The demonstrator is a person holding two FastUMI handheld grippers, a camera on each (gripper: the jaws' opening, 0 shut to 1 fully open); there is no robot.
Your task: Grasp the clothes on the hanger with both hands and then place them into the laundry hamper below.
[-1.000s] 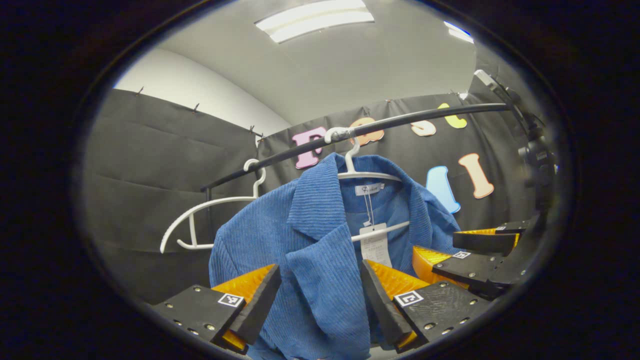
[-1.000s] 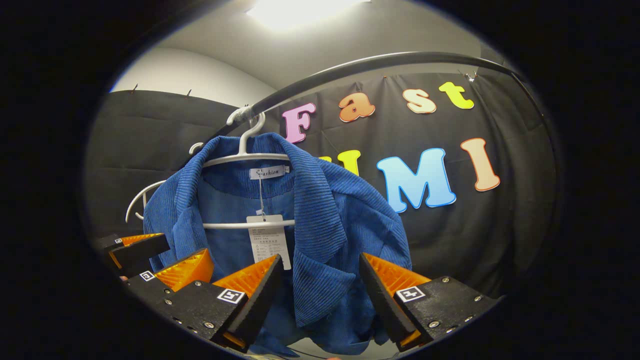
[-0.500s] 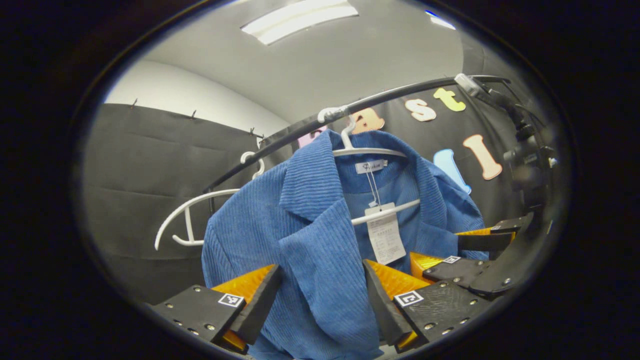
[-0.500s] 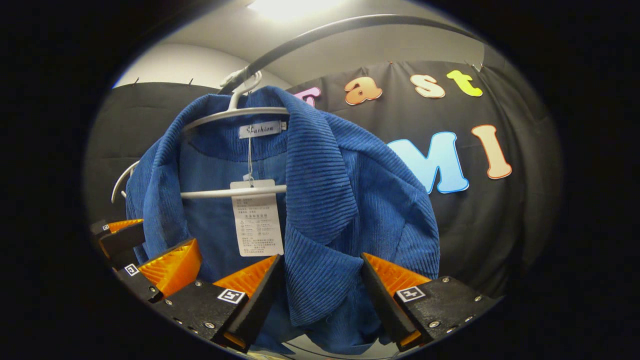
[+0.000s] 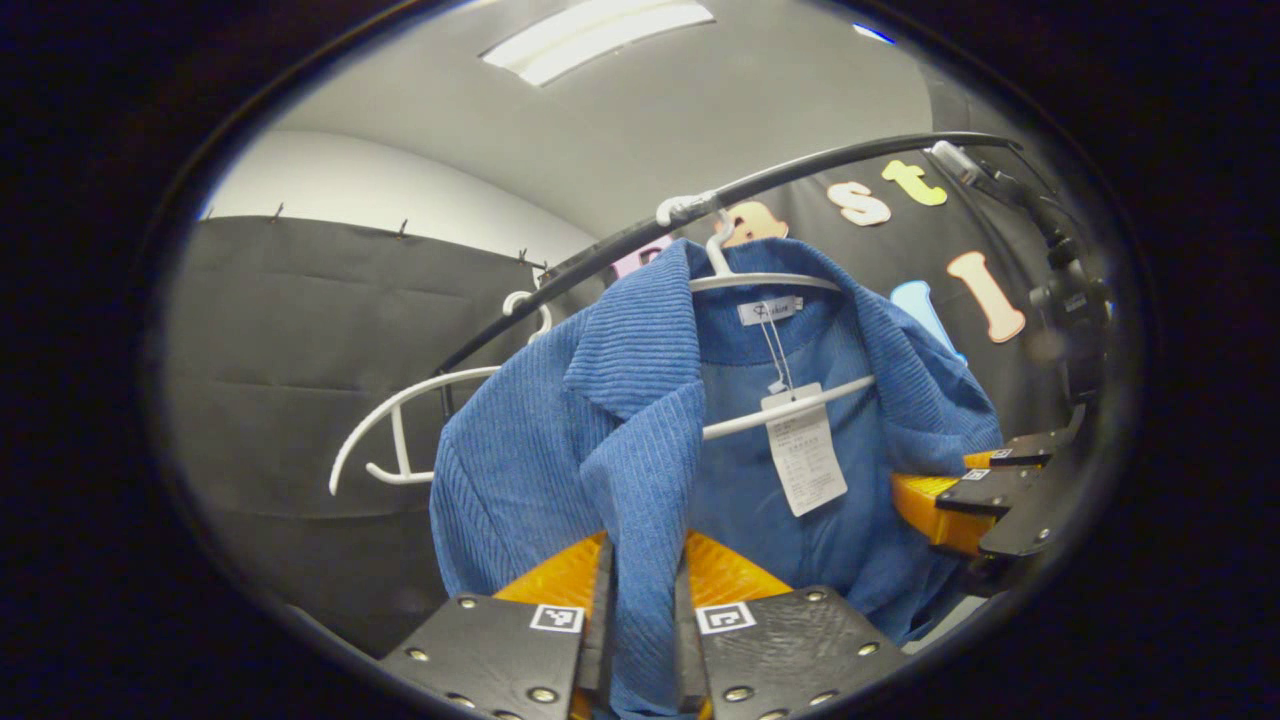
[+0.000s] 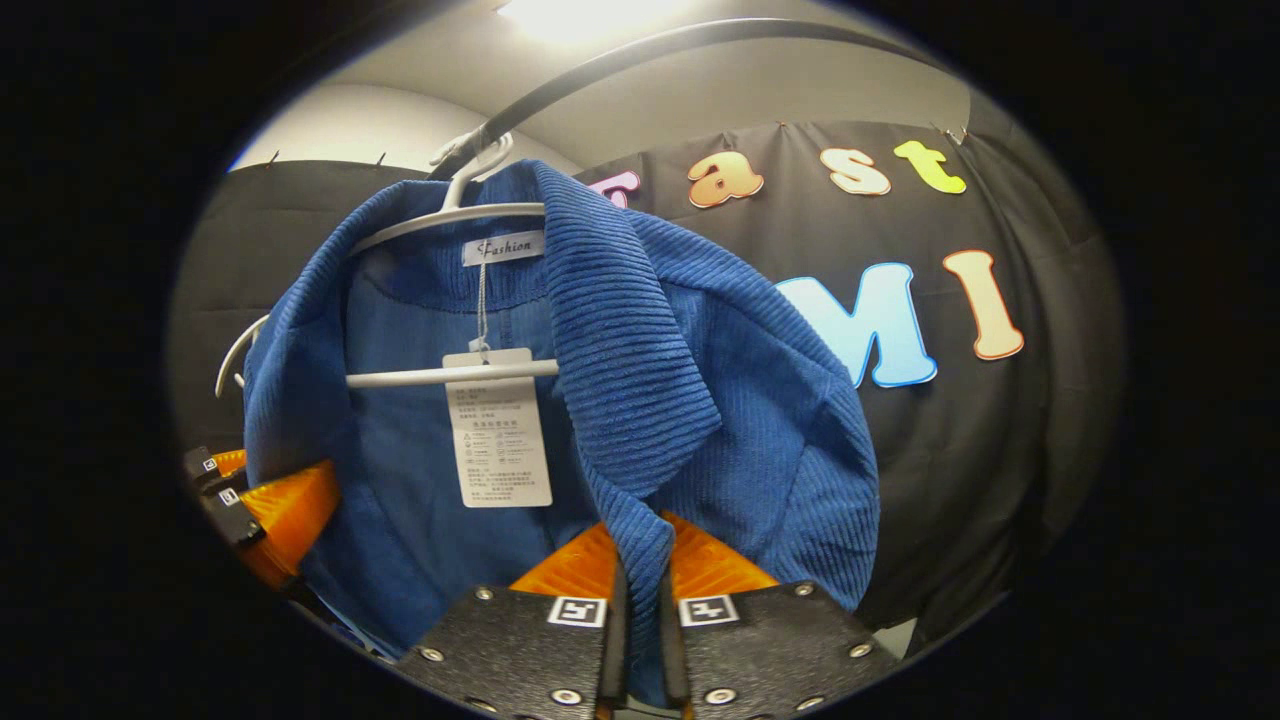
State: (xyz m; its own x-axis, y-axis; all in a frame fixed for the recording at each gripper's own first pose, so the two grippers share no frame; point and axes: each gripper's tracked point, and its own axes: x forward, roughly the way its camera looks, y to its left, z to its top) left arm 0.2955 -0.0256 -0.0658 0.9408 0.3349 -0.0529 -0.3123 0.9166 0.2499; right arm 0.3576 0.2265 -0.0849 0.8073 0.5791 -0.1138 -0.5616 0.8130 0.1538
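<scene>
A blue corduroy jacket (image 5: 560, 440) (image 6: 720, 400) hangs open on a white hanger (image 5: 770, 282) (image 6: 450, 214) hooked over a black rail (image 5: 850, 158) (image 6: 640, 50). A paper tag (image 5: 805, 460) (image 6: 497, 425) dangles inside it. My left gripper (image 5: 643, 610) is shut on the front edge of one lapel. My right gripper (image 6: 640, 600) is shut on the other lapel's front edge. The right gripper (image 5: 985, 490) also shows at the right of the left gripper view, and the left gripper (image 6: 250, 500) at the left of the right gripper view.
A second, bare white hanger (image 5: 400, 425) (image 6: 232, 360) hangs on the same rail behind the jacket. Black cloth walls close in the booth on all sides. A dark camera mount (image 5: 1065, 290) stands at the rail's right end.
Both grippers have gone from open around the lapels to shut on them. The jacket front now hangs pinched between each pair of fingers.
</scene>
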